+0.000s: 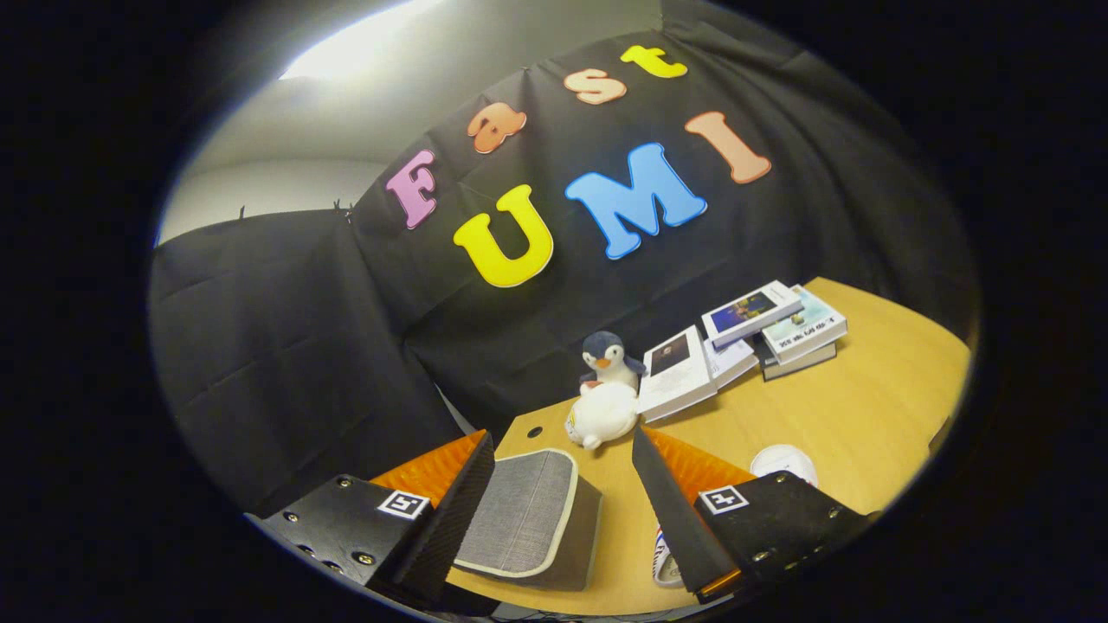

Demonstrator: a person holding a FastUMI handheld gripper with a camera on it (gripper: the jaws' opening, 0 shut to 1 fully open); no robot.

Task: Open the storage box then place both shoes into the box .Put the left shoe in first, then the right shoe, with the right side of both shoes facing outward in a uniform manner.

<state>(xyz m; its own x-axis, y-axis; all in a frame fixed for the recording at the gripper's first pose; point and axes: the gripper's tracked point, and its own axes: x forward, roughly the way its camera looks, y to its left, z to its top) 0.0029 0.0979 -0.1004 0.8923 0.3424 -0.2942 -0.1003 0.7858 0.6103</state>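
Gripper view: your tool (563,484) is spread, holding nothing; grey storage box (530,519), lid on, sits on the bench (874,398) between the fingers, plush penguin (610,362) beyond.

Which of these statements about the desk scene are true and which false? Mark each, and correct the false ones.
1. The grey storage box lies between the fingers, its lid closed. True.
2. The gripper is shut on the box. False: the fingers stand apart, pressing on nothing.
3. A penguin toy sits beyond the fingers, beside the books. True.
4. The books are stacked on the box. False: they lie on the wooden table, well beyond it.
5. A white plush toy lies just in front of the penguin. True.
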